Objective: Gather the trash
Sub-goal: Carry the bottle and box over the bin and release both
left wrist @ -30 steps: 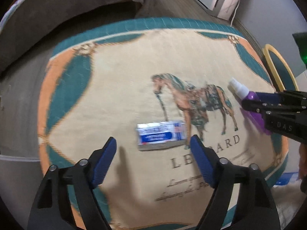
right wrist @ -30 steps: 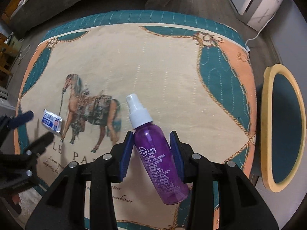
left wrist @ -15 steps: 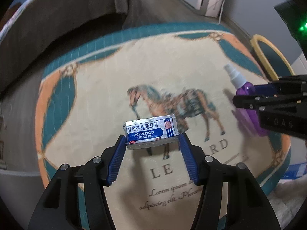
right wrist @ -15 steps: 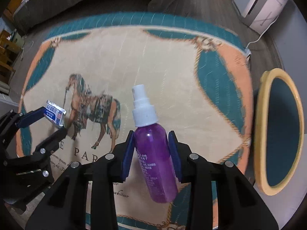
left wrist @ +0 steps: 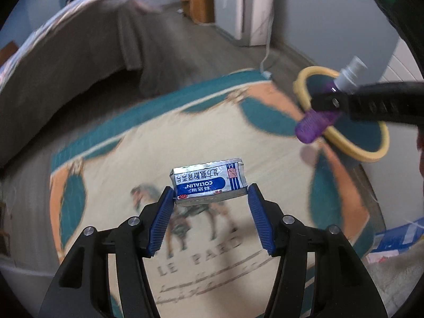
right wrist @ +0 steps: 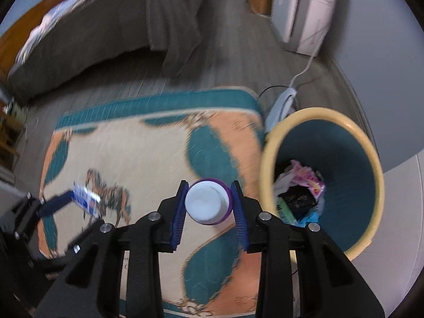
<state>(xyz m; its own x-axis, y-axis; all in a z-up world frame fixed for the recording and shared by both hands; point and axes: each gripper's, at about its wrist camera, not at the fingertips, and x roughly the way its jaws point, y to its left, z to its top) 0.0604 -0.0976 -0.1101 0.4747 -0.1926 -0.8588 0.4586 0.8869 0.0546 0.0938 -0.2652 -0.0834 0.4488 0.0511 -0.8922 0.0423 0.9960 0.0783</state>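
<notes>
Box (left wrist: 208,182) between left fingers (left wrist: 161,221) (bottle (right wrist: 208,202) between right).

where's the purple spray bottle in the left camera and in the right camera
Left wrist view: purple spray bottle at upper right, held in the right claw, in front of the bin.
Right wrist view: purple spray bottle at centre, end-on between the claw's fingers.
Shared landmark: the yellow-rimmed bin.

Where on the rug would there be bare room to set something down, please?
The cream middle of the rug, between the horse print and the teal border, lies bare. It is crowded to the right: the waste bin already holds wrappers, and a power strip lies behind it.
</notes>
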